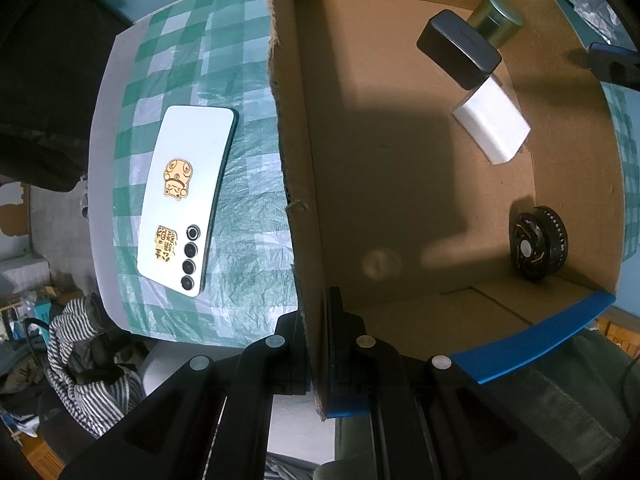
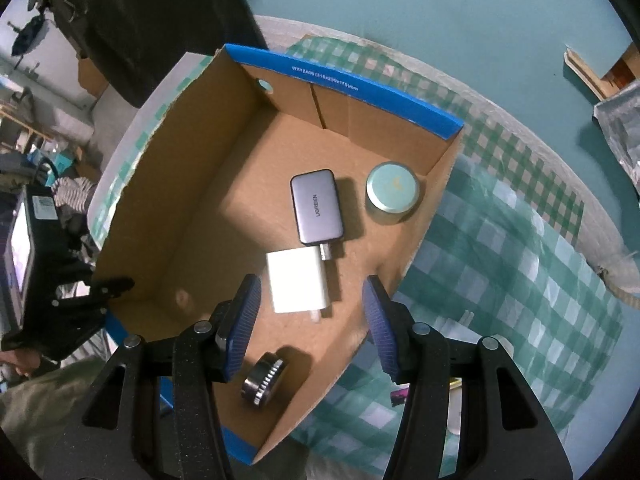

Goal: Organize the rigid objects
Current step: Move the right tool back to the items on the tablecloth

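Note:
My left gripper (image 1: 320,344) points straight down and is shut on the left wall of the cardboard box (image 1: 304,184). A white phone (image 1: 184,196) with gold stickers lies face down on the green checked cloth (image 1: 248,288), outside that wall. On the box floor lie a grey UGREEN charger (image 2: 318,208), a white charger (image 2: 296,280), a round green tin (image 2: 392,192) and a black toothed wheel (image 2: 264,378). My right gripper (image 2: 310,320) hangs open above the box (image 2: 340,84), over the white charger, with nothing held. The left gripper (image 2: 104,292) shows at the box's left wall.
The table edge runs near the phone's left side, with a striped cloth (image 1: 88,368) and room clutter below it. A silver foil bag (image 2: 620,128) sits at the far right. A small purple item (image 2: 400,396) lies on the cloth right of the box.

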